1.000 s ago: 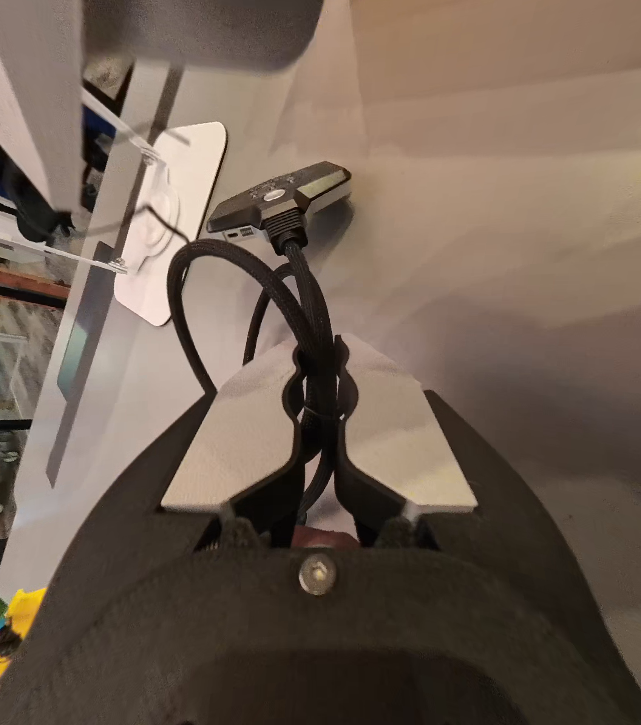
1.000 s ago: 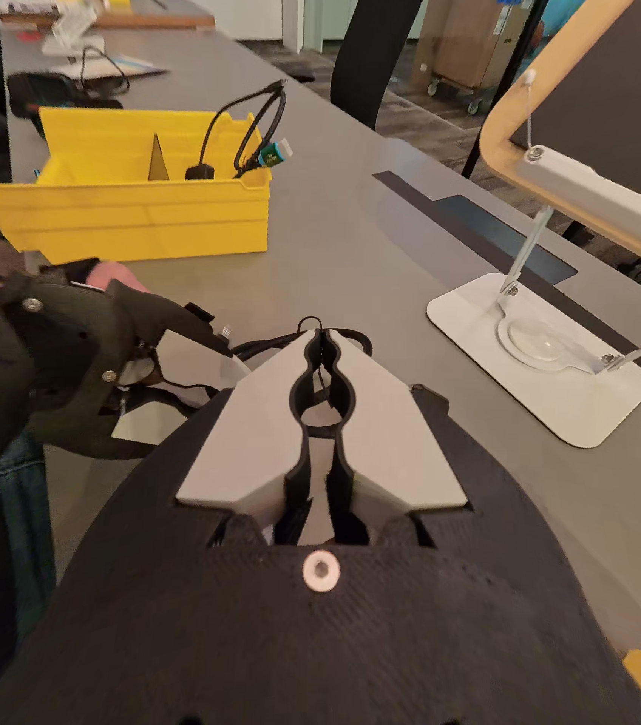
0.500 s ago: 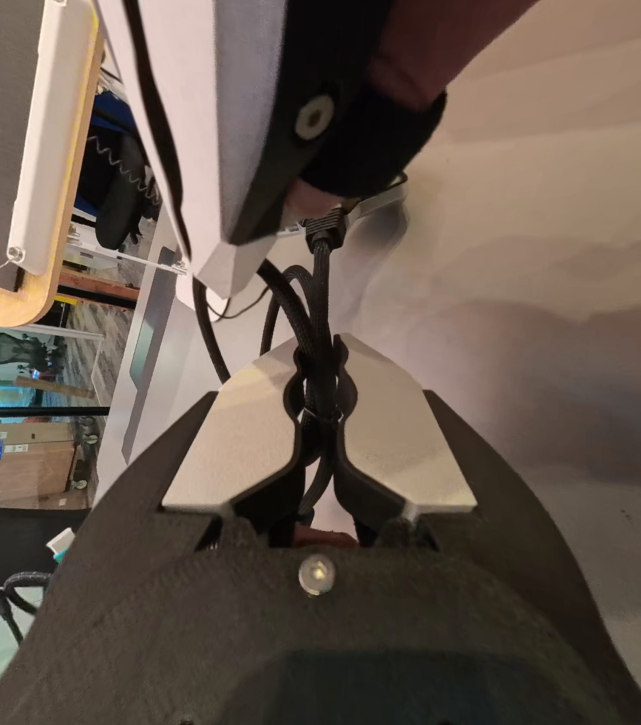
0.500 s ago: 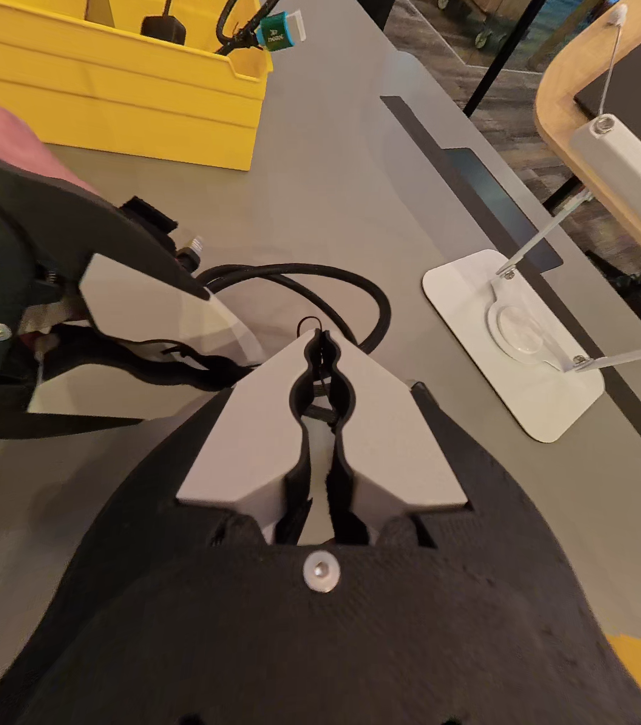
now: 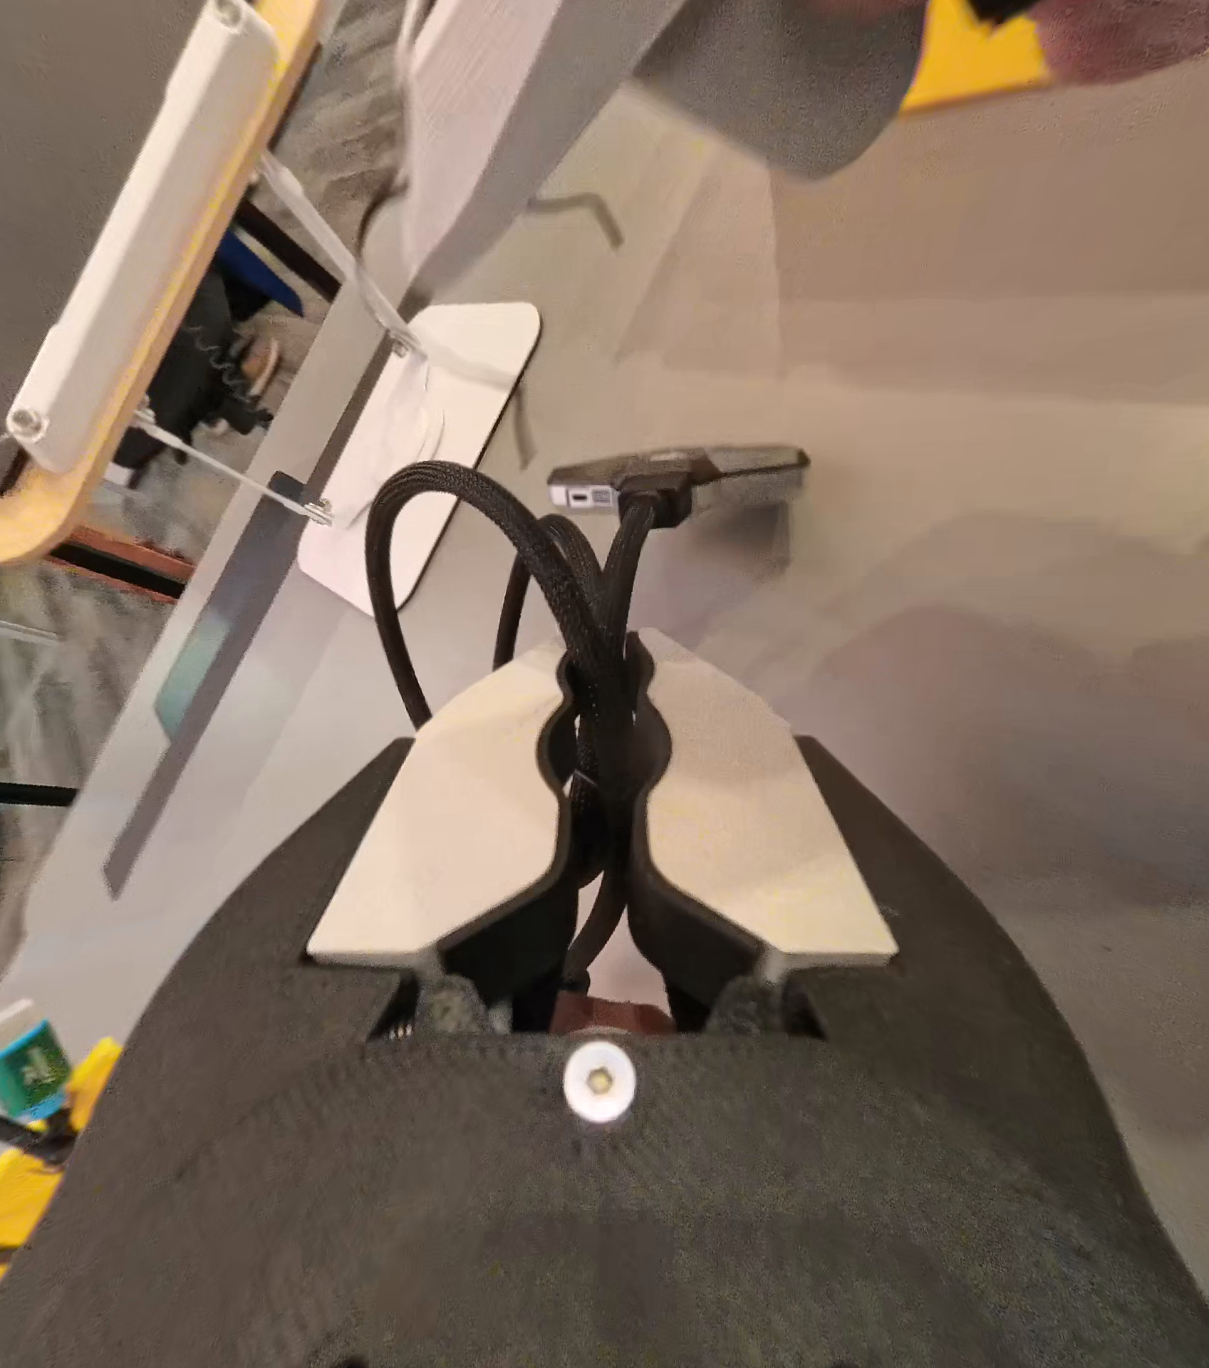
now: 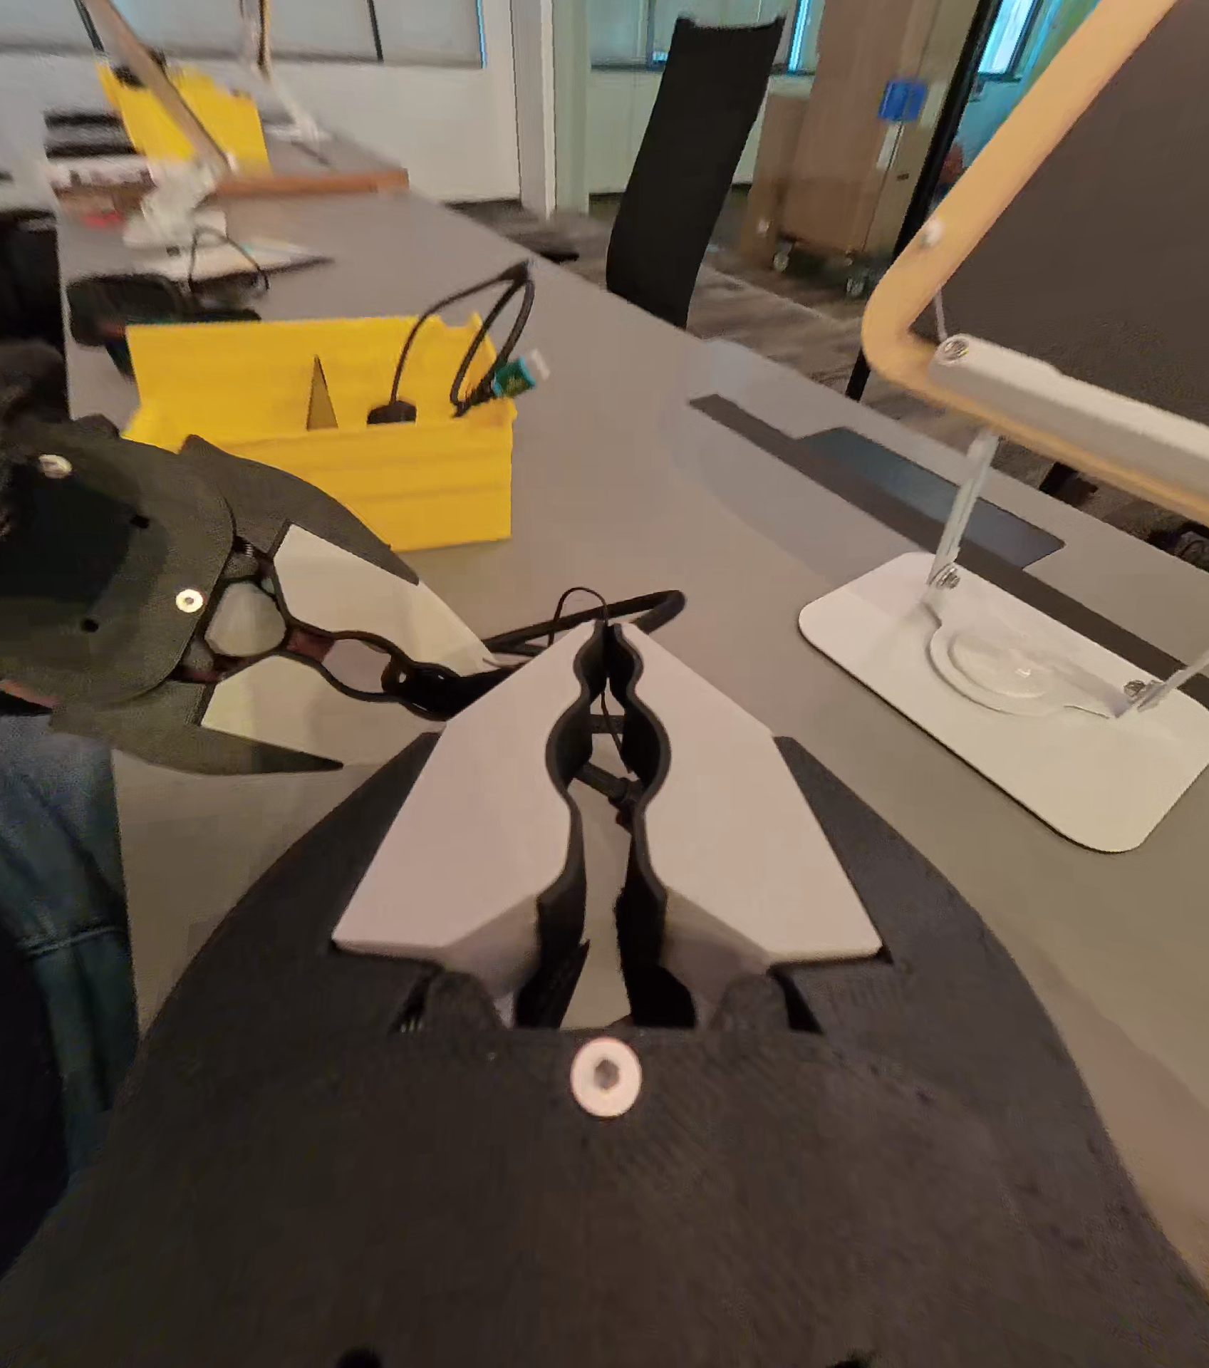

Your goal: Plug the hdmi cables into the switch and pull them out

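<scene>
- Grey table (image 6: 660,459) – bin (image 6: 394,474) of spare leads at the back, clear of work.
- Switch (image 5: 682,477) lies flat on the table, one plug seated, nbr port free.
- L gripper (image 5: 605,666): jaws clamped on looped cables (image 5: 512,518), prob. to control slack.
- R gripper (image 6: 608,636): jaws together, thin cord between; can't tell if gripped.

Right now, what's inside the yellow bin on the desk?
The yellow bin holds a cardboard divider, a black plug and looped black cables with a teal tag. Its front wall hides the bottom.
</scene>
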A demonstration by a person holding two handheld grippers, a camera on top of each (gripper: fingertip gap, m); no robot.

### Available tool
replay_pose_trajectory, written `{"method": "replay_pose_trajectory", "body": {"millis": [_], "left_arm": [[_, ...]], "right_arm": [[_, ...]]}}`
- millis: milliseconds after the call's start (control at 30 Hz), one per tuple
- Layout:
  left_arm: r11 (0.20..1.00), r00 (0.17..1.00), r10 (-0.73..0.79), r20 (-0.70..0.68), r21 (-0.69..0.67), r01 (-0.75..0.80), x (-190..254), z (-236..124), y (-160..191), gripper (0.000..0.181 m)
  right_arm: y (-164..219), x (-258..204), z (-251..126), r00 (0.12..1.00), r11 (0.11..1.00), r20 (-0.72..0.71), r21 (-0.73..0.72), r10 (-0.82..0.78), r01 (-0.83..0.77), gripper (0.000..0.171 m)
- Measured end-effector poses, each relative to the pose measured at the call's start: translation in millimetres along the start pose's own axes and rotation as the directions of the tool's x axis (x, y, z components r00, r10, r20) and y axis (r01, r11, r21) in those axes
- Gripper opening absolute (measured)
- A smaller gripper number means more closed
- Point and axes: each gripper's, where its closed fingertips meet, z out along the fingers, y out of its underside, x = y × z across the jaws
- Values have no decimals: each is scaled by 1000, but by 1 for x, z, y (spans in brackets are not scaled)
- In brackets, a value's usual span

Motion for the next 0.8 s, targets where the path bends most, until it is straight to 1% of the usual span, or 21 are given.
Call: {"method": "replay_pose_trajectory", "body": {"millis": [67,167,233,300,333,367,400,467,500,533,600,633,700,767,800], "left_arm": [[996,996,-82,-42,34,83,-7,-6,-4,8],[962,961,-239,-138,98,254,-19,-16,-14,8],[927,922,-320,-218,129,352,-24,-22,-22,8],[875,862,-392,-322,158,457,-24,-27,-34,8],[838,822,-422,-382,182,514,-23,-30,-42,8],[783,765,-467,-443,194,591,-23,-33,-50,8],[716,690,-512,-511,191,672,-23,-35,-55,8],[540,489,-582,-649,141,830,-24,-34,-57,8],[446,388,-607,-693,108,889,-25,-30,-53,7],[372,306,-629,-714,69,926,-25,-23,-43,7],[255,160,-668,-727,-22,967,-20,-9,-20,7],[217,112,-680,-725,-53,975,-17,-5,-12,7],[196,99,-727,-679,-67,978,-15,4,8,8],[152,58,-760,-648,-90,984,-21,6,26,8],[145,50,-775,-630,-100,984,-23,7,34,9]], "right_arm": [[-2,8,-12,999,999,8,10,44,-44,0],[9,17,-25,995,995,10,11,98,-98,0],[17,20,-30,991,991,6,13,131,-131,0],[21,22,-35,989,989,-6,26,147,-147,0],[21,22,-38,988,988,-7,32,154,-153,0],[20,22,-40,987,986,-10,41,160,-160,0],[20,23,-42,986,985,-12,47,166,-165,0],[18,24,-46,984,983,-11,60,175,-174,0],[17,24,-48,984,982,-14,66,177,-176,0],[18,26,-49,984,983,-21,60,176,-174,0],[23,27,-47,985,985,-29,32,168,-167,0],[27,26,-44,986,986,-27,19,167,-167,0],[36,24,-36,985,985,-12,-13,171,-171,0],[43,21,-25,987,986,-5,-39,161,-161,0],[46,18,-19,988,987,3,-54,153,-153,0]]}}
